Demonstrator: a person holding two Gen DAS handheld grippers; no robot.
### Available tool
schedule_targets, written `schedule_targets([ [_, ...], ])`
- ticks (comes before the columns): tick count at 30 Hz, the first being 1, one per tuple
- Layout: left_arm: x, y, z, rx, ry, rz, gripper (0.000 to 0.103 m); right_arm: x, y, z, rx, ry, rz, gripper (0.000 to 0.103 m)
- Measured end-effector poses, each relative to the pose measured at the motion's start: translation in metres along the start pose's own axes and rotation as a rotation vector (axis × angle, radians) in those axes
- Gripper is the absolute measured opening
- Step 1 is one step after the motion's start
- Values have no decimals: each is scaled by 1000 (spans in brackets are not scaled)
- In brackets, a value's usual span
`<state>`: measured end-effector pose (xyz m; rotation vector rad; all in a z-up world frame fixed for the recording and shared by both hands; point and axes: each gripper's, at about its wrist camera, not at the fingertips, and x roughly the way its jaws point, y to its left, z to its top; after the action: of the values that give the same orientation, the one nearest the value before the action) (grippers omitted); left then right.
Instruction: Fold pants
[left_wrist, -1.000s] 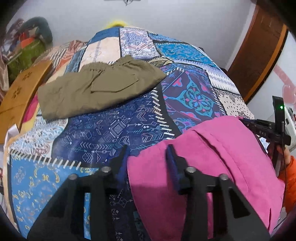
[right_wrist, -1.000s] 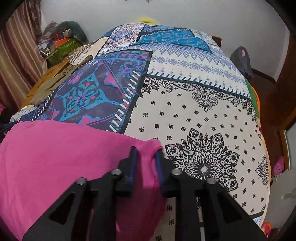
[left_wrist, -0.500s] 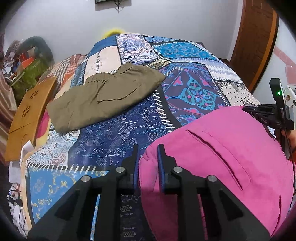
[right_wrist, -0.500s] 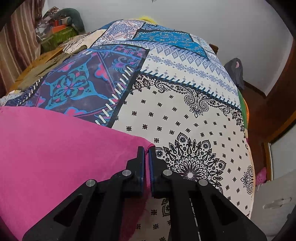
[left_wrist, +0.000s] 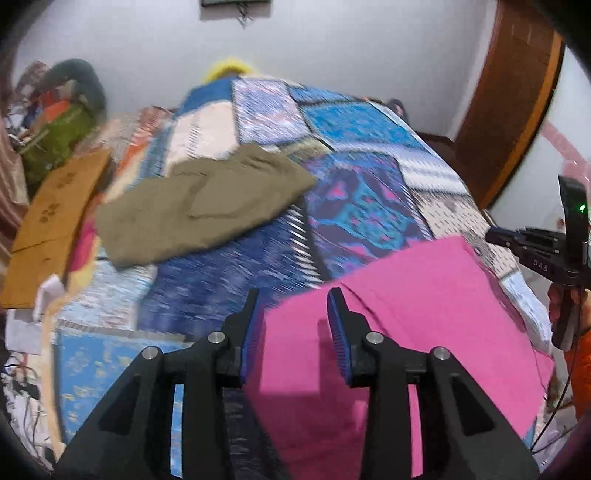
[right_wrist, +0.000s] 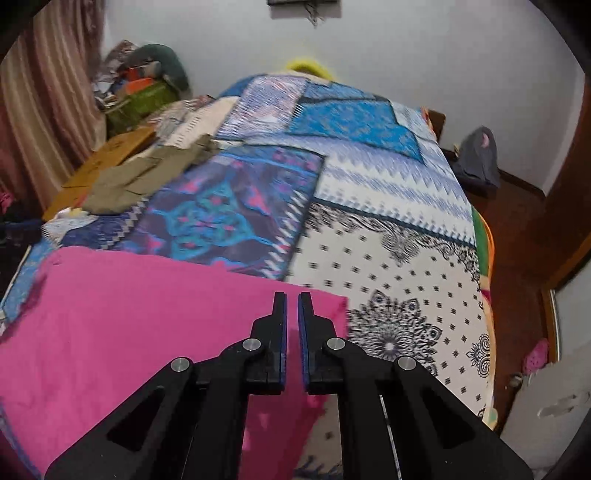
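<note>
Pink cotton pants (left_wrist: 406, 314) lie at the patchwork bedspread's (right_wrist: 388, 229) near edge. Left gripper (left_wrist: 295, 325) is opening, cloth loose between; right gripper (right_wrist: 291, 332) is clenched, nothing visibly pinched. Better square both corners before the next fold.

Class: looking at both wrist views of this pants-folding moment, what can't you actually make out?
- Pink pants: near end cut off by the left view's bottom edge, under the left gripper, whose jaws are opening.
- Right gripper: its fingers cover any pinched fabric.
- Bedspread: pattern motion-blurred.
</note>
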<state>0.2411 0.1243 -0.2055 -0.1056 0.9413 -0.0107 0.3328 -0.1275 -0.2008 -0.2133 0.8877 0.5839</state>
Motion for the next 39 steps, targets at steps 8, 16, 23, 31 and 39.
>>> schedule_targets([
  [8, 12, -17, -28, 50, 45, 43, 44, 12, 29, -48, -37, 100, 64, 8],
  [16, -35, 11, -41, -23, 17, 61, 46, -36, 16, -54, 22, 70, -4, 8],
  [23, -76, 14, -60, -133, -23, 8, 71, -92, 48, -58, 25, -72, 17, 24],
  [31, -86, 1, -98, -203, 50, -84, 71, -102, 93, -80, -4, -120, 55, 38],
  [39, -82, 1, -141, -357, 170, -205, 71, -63, 105, -102, 42, -25, 68, 38],
])
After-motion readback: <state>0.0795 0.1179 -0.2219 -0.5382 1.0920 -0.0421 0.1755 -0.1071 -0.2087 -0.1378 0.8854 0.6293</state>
